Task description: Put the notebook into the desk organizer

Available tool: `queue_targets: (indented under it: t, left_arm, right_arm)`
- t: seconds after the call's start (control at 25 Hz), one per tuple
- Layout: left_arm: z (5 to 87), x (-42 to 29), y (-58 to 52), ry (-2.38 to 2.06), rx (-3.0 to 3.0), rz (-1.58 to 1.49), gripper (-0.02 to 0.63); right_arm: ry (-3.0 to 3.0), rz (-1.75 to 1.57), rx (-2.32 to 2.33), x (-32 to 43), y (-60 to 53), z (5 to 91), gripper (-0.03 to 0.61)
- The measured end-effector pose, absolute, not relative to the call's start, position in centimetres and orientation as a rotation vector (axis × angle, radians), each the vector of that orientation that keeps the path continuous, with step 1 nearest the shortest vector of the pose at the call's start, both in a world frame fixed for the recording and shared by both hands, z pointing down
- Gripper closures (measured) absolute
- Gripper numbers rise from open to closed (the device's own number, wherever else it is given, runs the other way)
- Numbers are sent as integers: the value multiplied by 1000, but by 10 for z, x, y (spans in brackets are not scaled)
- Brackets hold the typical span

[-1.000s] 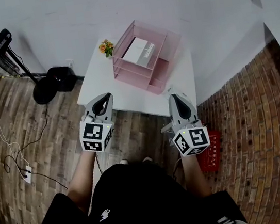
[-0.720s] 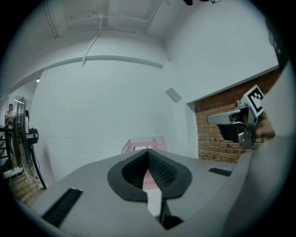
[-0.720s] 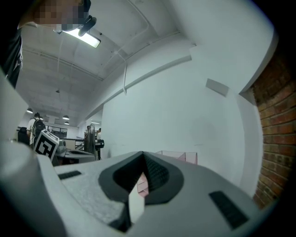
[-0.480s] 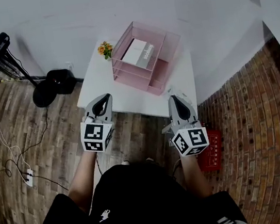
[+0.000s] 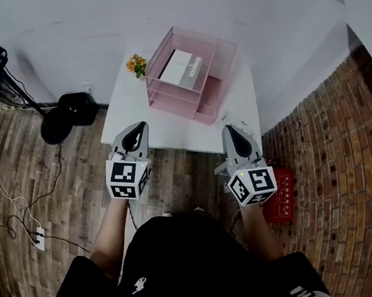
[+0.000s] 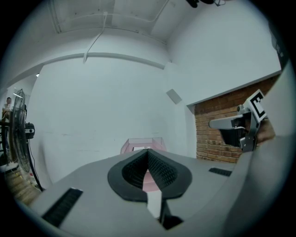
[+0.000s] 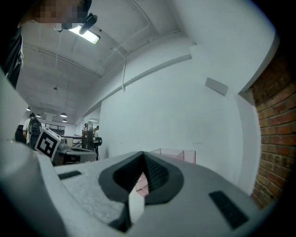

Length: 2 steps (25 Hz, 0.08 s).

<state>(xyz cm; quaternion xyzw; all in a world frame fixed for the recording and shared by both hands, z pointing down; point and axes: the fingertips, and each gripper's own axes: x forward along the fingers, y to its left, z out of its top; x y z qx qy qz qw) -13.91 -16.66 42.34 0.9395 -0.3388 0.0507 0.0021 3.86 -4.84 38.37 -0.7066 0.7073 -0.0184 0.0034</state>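
A white notebook (image 5: 186,69) lies on the upper tier of the pink wire desk organizer (image 5: 219,78) at the back of the white table (image 5: 132,115). My left gripper (image 5: 135,130) hangs over the table's near left edge, jaws shut and empty. My right gripper (image 5: 232,130) sits at the near right edge, also shut with nothing held. The organizer (image 6: 141,144) shows past the closed left gripper (image 6: 148,152) in the left gripper view, and the organizer (image 7: 175,153) behind the right gripper (image 7: 143,155) in the right gripper view.
A small pot of orange flowers (image 5: 136,64) stands at the table's back left corner. A fan stand with a black base (image 5: 63,114) is on the wood floor to the left, with cables (image 5: 14,204). A red crate (image 5: 282,199) sits by the brick wall on the right.
The view has shifted slightly; both grippers stay shut near the table's front edge, with hardly any movement.
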Motion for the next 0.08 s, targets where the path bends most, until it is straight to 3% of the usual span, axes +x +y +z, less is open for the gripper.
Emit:
queue_targets:
  t: [0.08]
  left_arm:
    - [423,-138,-169,-1056,2947,151,609]
  right_arm:
    - [2220,-59,-2218,38,-51,384,577]
